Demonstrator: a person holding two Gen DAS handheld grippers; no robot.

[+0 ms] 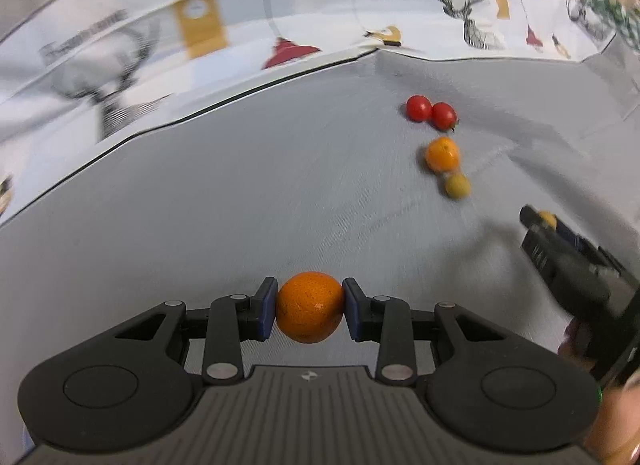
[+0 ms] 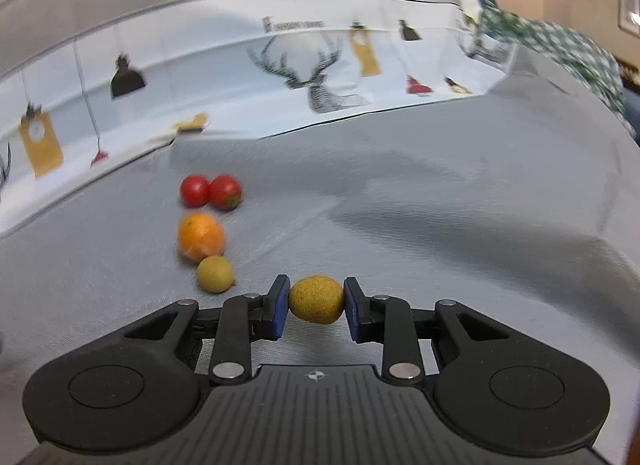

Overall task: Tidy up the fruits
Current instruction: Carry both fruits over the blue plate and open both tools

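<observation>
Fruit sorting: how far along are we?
Done, it seems: two red tomatoes, an orange and a yellow-green fruit sit lined up on the grey cloth. In hand: left gripper clamps a second orange; right gripper clamps a speckled yellow fruit. Left: placing both.

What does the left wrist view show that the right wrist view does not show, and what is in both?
Only the left wrist view: the left gripper shut on a large orange, and the right gripper seen from outside at the right edge.

Only the right wrist view: the right gripper's blue pads pressing a yellow-green fruit seen clearly, and a green patterned cloth at the far right.

Both: two red tomatoes, touching, a smaller orange, a second yellow-green fruit, the grey cloth and the printed deer cloth.
</observation>
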